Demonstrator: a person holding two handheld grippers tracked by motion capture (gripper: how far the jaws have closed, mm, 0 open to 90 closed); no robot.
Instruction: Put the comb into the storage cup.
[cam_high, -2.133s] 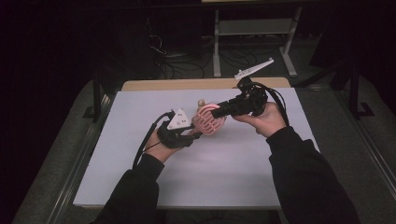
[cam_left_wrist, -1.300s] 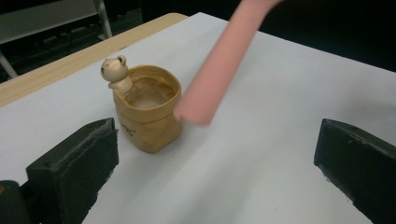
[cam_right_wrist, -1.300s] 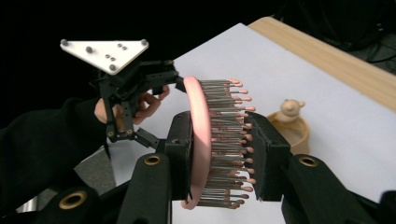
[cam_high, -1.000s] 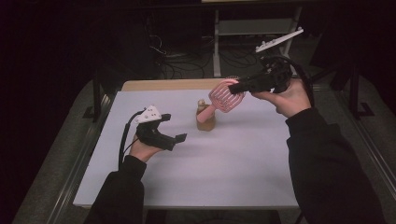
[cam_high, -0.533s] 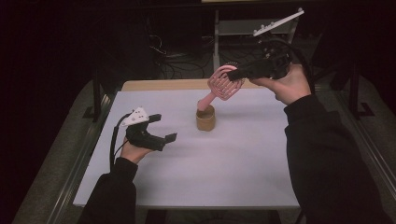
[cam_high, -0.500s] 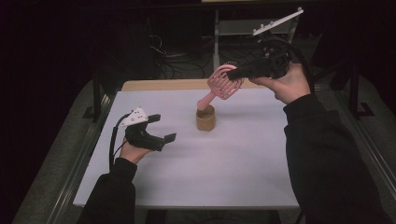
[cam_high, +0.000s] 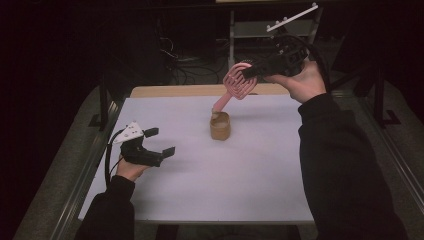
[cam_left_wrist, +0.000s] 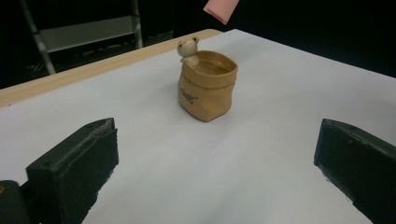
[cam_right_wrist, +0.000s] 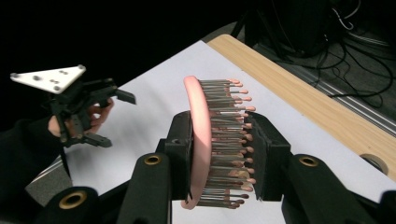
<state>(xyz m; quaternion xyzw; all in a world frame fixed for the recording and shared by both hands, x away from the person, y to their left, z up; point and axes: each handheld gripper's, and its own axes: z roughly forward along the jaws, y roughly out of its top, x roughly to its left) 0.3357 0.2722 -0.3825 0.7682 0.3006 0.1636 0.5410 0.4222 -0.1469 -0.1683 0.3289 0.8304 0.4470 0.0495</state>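
The right tool (cam_high: 248, 73) was clamped on the head of a pink hairbrush (cam_high: 237, 84), seen in the upper centre-right of the high view. In the right gripper view the two black jaws pressed on the brush head (cam_right_wrist: 211, 143) from both sides, one on its pink back and the other against the bristle tips. The brush hung in the air, its handle slanting down and to the left toward a small tan sack-shaped pot (cam_high: 220, 125) standing near the middle of the white counter (cam_high: 260, 180). In the left gripper view the pot (cam_left_wrist: 207, 90) showed upright, with a little bear figure at its rim, and the pink handle tip (cam_left_wrist: 220, 8) floated at the top edge of that frame, above the pot and clear of it.

The left tool (cam_high: 159, 141) sat at the lower left of the high view with its jaws wide apart and nothing between them, low over the counter and well apart from the pot; the right gripper view caught it too (cam_right_wrist: 107, 115), at the left of the frame.

The step in hand looked like carrying the brush over the pot so as to stand it handle-first inside. The next move probably called for bringing the handle tip over the mouth and turning the brush more upright before lowering, since the slanted handle could catch the rim or tip the light pot. The empty left tool could steady the pot if it rocked.
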